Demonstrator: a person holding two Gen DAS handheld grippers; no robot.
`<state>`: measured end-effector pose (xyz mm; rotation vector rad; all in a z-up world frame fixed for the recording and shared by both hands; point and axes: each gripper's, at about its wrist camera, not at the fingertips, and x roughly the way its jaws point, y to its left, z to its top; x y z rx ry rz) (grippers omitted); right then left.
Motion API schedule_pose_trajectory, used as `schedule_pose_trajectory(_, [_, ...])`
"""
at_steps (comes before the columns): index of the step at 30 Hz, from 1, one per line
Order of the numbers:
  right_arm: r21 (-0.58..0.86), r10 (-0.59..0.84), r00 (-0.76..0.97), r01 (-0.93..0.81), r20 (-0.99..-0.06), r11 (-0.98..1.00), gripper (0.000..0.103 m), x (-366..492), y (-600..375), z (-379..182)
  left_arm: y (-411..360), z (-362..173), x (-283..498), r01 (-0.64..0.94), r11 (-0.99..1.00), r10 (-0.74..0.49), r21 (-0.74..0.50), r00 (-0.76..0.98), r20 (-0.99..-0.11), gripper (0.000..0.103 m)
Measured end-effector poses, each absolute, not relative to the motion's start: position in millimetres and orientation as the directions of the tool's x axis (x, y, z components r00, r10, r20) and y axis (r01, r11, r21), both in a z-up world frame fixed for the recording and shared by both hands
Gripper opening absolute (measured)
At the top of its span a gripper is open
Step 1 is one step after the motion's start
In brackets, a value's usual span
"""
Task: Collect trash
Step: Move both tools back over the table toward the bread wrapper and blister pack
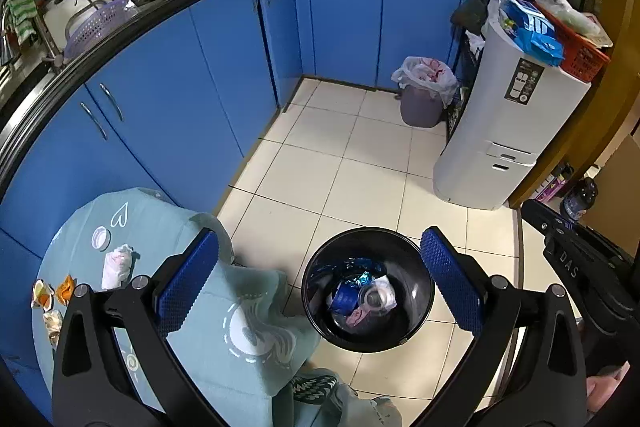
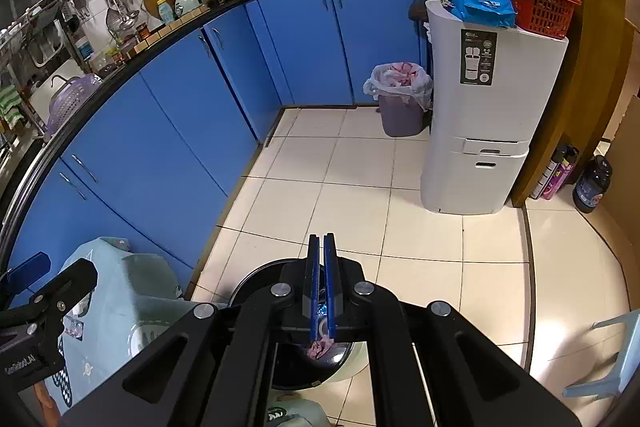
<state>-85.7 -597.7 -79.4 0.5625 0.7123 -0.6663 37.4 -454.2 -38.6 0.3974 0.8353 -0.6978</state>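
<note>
— Black bin (image 1: pixel 368 291) on the floor tiles already holds wrappers; in the left wrist view the left gripper (image 1: pixel 320 283) hangs above it, jaws spread wide and empty. What remains?

— A crumpled tissue (image 1: pixel 116 265), a white cap (image 1: pixel 101 238) and orange wrappers (image 1: pixel 64 289) on the teal tablecloth (image 1: pixel 160 219). All probably light and soft; pinch the tissue mid-wad.

— And the right wrist view?

— The right gripper (image 2: pixel 324 239) sits over the bin, pads together, holding nothing.

floor (image 1: pixel 340 167): black bin (image 1: pixel 320 323) | table (image 1: pixel 240 367): tissue (image 1: pixel 116 265), wrappers (image 1: pixel 48 293)
</note>
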Motion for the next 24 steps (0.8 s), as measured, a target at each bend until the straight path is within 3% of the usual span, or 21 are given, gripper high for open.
schedule_pose_trajectory(11, [0.242, -0.328, 0.594, 0.68, -0.734, 0.692, 0.004, -74, -581, -75, -427, -35, 47, 0.654, 0.756, -0.406, 0.01, 0.481, -0.777, 0.099])
schedule_pose_trajectory(24, [0.181, -0.252, 0.615, 0.553, -0.747, 0.813, 0.004, -18, -517, -77, -329, -33, 87, 0.465, 0.883, -0.359, -0.061, 0.585, -0.727, 0.1])
